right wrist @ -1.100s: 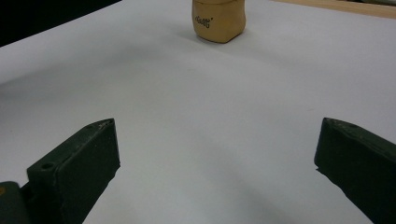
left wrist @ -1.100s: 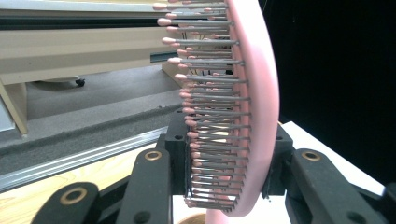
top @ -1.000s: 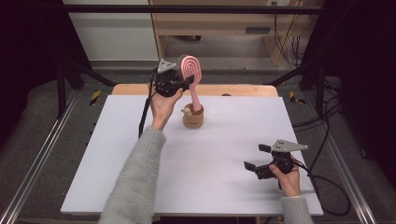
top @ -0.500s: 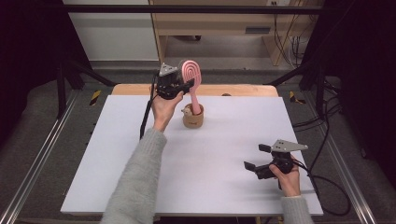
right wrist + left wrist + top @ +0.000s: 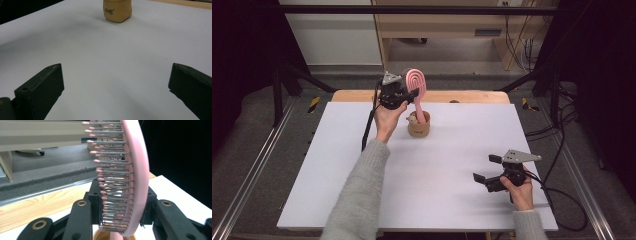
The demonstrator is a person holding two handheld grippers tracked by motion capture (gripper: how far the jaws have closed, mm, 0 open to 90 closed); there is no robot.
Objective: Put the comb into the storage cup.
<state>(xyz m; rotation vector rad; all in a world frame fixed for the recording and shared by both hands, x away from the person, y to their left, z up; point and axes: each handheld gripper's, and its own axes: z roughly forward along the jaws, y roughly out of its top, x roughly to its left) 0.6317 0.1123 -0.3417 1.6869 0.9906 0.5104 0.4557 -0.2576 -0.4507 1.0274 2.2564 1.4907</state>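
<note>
Left gripper (image 5: 404, 95), fingers clamped on the brush (image 5: 416, 85), has its handle entering the cup (image 5: 418, 128); release remains. Right gripper (image 5: 490, 169) idles near right, fingers apart.

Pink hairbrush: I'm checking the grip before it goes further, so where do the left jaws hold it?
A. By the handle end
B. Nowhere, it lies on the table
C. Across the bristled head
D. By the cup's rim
C: in the left gripper view the left gripper has its jaws closed on the bristled head of the hairbrush, with the handle pointing down into the cup.
</note>
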